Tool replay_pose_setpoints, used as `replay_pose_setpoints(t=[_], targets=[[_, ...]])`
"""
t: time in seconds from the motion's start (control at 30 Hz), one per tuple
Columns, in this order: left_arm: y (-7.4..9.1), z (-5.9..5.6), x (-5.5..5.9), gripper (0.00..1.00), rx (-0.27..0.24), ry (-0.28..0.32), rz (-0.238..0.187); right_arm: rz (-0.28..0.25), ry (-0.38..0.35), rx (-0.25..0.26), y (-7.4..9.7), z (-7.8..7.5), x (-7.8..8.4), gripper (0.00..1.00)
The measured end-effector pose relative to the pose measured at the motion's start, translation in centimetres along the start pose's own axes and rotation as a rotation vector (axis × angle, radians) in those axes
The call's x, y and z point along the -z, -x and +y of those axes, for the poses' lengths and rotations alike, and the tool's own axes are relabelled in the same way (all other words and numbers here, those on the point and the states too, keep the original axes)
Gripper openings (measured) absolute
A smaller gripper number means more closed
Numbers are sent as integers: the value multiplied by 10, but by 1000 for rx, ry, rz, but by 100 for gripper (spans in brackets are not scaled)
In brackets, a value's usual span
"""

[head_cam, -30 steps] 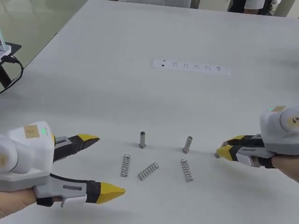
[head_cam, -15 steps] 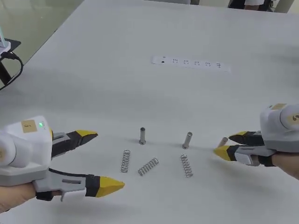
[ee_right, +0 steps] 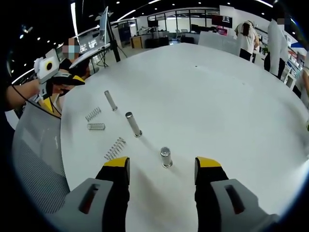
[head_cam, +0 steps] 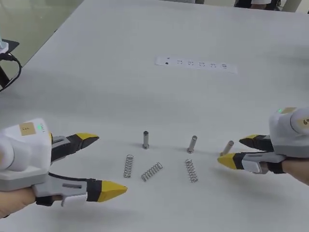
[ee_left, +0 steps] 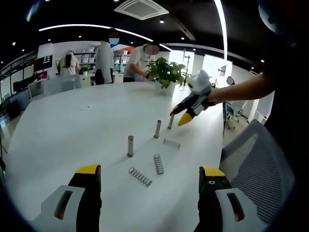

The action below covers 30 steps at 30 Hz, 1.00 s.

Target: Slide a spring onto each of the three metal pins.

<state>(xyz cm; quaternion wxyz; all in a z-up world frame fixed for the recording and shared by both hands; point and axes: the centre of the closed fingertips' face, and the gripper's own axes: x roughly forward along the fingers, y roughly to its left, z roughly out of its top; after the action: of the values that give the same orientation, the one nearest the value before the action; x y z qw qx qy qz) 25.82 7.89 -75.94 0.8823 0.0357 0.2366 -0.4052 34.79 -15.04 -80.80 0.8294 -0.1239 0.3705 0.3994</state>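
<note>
As none of the three short, upright, silver metal pins carries a spring, the task is judged not yet begun: the left pin point(head_cam: 146, 139), the middle pin point(head_cam: 192, 144) and the right pin point(head_cam: 228, 147) are seen standing bare in a row on the white tabletop point(head_cam: 96, 87). Three small coiled wire springs are noted lying flat just in front of them, the left spring point(head_cam: 128, 166), the middle spring point(head_cam: 152, 171) and the right spring point(head_cam: 191, 170), each apart from the pins. The right gripper point(head_cam: 233, 151), with yellow-tipped black jaws, is held wide open with nothing grasped; the right pin is seen just ahead between its jaw tips, untouched as far as can be told. The left gripper point(head_cam: 106, 164) is likewise spread wide and empty, hovering left of the springs. A white power strip point(head_cam: 195, 64) is recorded farther back. All three fittings are left to do.
</note>
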Motion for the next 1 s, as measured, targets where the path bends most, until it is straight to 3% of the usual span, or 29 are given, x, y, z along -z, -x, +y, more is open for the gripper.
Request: replay_pose_setpoints(t=[0.3,0.87,1.0], targets=[[0,0,-3,79,1,-3,-1,-11,7,-1,10,1,1,56],[-2,-2,-6,80,9,-9,-3,-12,-37,27,36,-6,20,55],[-2,-2,-8,81,11,-8,-9,-3,-28,16,39,1,25,54]])
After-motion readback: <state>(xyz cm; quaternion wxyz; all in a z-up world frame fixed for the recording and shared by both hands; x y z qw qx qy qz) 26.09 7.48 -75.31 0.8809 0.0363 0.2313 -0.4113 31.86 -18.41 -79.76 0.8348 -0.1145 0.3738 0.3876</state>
